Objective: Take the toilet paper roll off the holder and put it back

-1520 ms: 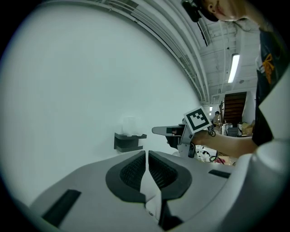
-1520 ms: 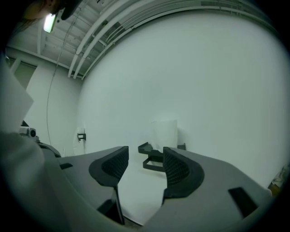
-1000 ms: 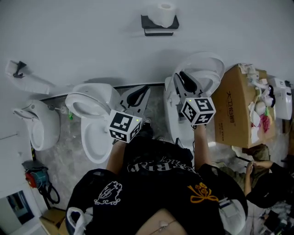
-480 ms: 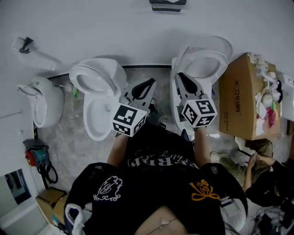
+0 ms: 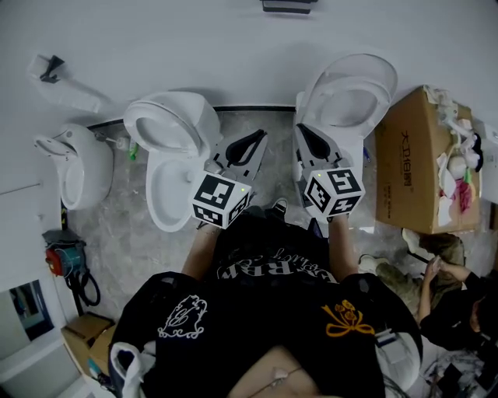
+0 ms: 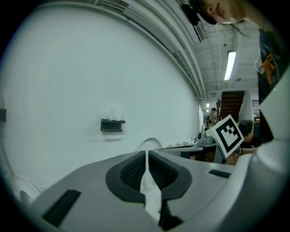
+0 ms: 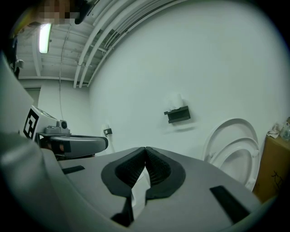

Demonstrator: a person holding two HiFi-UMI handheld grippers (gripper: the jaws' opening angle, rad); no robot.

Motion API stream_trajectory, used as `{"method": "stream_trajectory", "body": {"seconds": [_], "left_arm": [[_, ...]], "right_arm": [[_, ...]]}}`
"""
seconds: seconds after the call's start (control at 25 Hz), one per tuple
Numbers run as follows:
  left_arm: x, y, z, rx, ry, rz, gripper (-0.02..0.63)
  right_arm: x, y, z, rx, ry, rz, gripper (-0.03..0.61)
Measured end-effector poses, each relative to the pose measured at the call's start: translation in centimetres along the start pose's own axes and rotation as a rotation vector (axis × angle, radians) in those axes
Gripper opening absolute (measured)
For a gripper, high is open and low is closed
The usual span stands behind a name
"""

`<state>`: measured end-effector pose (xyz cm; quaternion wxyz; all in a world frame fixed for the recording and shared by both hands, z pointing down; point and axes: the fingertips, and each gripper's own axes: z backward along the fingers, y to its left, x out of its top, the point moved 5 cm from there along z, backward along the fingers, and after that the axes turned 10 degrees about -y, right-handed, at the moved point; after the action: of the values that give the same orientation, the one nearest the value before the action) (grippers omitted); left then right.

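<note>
Glossy white ware against matt surfaces.
The left toilet (image 5: 167, 132) looks glossy glazed ceramic; the wall (image 5: 194, 47) smooth matt white; the floor (image 5: 117, 241) mottled grey stone; the box (image 5: 405, 179) at right matt brown cardboard; the left gripper (image 6: 147, 155) smooth grey plastic with ribbed black pads (image 6: 133, 171).

Landmark: left toilet (image 5: 167, 148), white, seat raised, standing against the pale wall (image 5: 171, 47).
- Right toilet (image 5: 346, 97): to its right, apart from it, lid up.
- Holder (image 5: 289, 5): dark, on the wall above and right of it, cut by the top edge.
- White fixture (image 5: 74, 167): to its left, on the grey floor (image 5: 117, 233).
- Left gripper (image 5: 257, 140): just right of its bowl, tongs drawn to a point.
- Right gripper (image 5: 305, 132): further right, over the right toilet; tongs have just been closing and meet, nothing between them.
- Cardboard box (image 5: 408, 171): far to its right, open, cloths inside.
- Black shirt (image 5: 264, 326): the wearer's, below it.
- Red tool (image 5: 56, 259): below and left of it.
</note>
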<state>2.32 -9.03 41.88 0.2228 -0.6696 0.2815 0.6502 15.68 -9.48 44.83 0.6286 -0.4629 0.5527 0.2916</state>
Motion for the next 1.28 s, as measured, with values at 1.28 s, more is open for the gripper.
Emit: {"method": "stream_trajectory", "body": {"seconds": [1.28], "left_arm": [[-2.8,-4.1,21.2,0.063,-0.005,0.025,0.032]], "right_arm": [[-6.8,20.4,9.1,0.14,0.088,0.012,0.015]]}}
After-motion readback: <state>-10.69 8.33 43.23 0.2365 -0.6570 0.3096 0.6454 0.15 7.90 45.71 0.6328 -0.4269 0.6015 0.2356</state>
